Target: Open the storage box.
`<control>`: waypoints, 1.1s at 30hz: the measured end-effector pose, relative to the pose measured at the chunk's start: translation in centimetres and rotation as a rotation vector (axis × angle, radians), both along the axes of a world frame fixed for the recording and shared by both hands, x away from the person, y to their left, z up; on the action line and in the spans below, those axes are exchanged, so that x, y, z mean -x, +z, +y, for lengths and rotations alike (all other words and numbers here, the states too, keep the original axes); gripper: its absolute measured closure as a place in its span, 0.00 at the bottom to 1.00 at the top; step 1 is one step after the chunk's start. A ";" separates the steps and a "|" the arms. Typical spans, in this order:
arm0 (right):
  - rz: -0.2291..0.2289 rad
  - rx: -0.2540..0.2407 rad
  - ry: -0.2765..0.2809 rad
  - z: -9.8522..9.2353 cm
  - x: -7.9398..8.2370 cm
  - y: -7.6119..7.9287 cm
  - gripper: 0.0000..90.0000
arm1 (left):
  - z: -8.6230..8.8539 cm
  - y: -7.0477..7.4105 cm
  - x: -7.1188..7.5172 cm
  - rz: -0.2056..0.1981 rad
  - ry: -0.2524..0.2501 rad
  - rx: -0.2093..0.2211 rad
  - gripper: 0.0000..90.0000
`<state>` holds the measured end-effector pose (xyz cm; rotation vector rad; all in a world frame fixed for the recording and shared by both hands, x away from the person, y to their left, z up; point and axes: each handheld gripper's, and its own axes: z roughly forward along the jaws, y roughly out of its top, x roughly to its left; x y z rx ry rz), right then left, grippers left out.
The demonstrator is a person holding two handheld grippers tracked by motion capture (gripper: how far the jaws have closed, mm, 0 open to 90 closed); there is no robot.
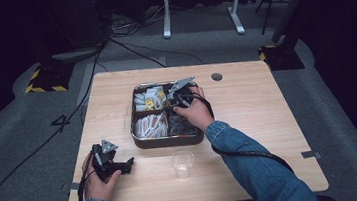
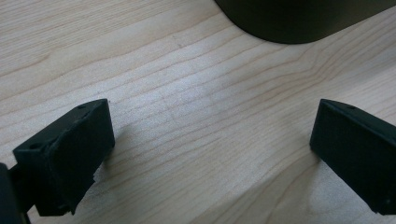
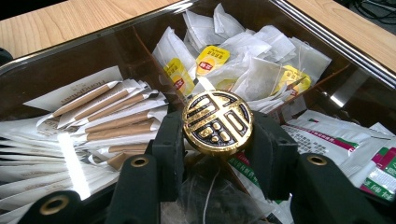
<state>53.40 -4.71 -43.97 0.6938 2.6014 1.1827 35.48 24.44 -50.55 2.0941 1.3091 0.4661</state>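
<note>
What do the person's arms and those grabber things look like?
Both arms wear blue denim sleeves. Each hand holds a black gripper. The left gripper has a grey three-cornered plate on top and a black cable trailing off the table. The right gripper has one too. Up close, its fingers are chunky black blocks with brass-coloured rivets.

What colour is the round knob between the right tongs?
Gold with dark recesses; the round knob shows best in the right gripper view.

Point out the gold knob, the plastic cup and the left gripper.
gold knob (image 3: 218, 122): right gripper view, centre of its embossed face.
plastic cup (image 1: 183, 164): high view, its clear side wall.
left gripper (image 2: 212, 149): left gripper view, midway between its open jaws.
</note>
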 end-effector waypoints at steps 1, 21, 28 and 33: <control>-0.001 0.002 0.002 0.0 0.0 0.0 0.65 | 0.0 0.0 0.0 0.000 0.000 0.000 0.00; -0.033 -0.061 0.002 -2.3 0.4 4.6 0.65 | 0.1 0.0 -0.1 0.003 -0.007 0.004 0.00; -0.049 -0.086 -0.003 -3.9 0.9 5.9 0.65 | 0.0 0.0 -0.2 -0.002 -0.005 -0.001 0.00; -0.057 -0.103 -0.005 -4.8 1.4 6.6 0.65 | -0.1 0.0 -0.5 -0.003 -0.005 -0.002 0.00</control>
